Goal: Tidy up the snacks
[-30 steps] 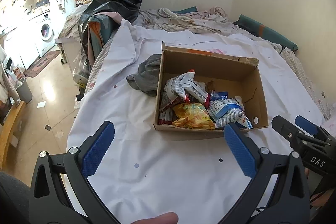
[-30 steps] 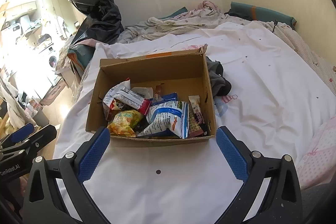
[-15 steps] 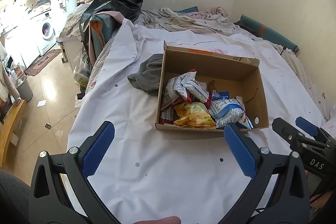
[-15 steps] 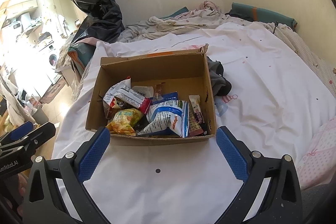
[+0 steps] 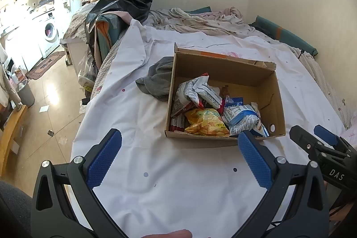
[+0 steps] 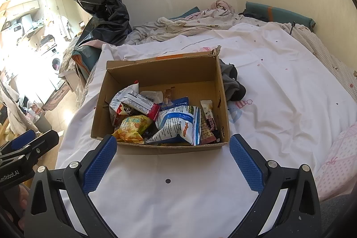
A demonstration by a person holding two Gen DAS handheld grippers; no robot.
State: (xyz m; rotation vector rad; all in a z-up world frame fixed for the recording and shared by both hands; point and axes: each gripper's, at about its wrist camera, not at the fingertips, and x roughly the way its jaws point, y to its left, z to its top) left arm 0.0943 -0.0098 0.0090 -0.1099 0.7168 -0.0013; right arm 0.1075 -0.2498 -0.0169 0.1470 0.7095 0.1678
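The snacks lie all together in an open cardboard box (image 6: pixel 160 73) that stands on the white sheet (image 6: pixel 279 90) of the bed, with a grey cloth (image 5: pixel 157 79) touching its side. I would judge these packets to be very light, soft and a little slippery, since they are puffed foil bags; the contents may crush if squeezed hard, so a gentle pinch on a flat sealed edge or a corner seems the best place to take hold. The blue-and-white packet (image 6: pixel 178 124) leans near the front wall and shows a free upper edge; the yellow packet (image 6: pixel 132 127) beside it lies lower and is partly under a white-and-red packet (image 6: pixel 133 102). The right hand-held gripper (image 6: pixel 173 148) hangs just before the front wall of the box, its jaws spread wide and nothing between them, almost as wide as the box itself. The left hand-held gripper (image 5: pixel 178 144) is also wide open and empty; the box is ahead of it and more to its right side, near but not touching.
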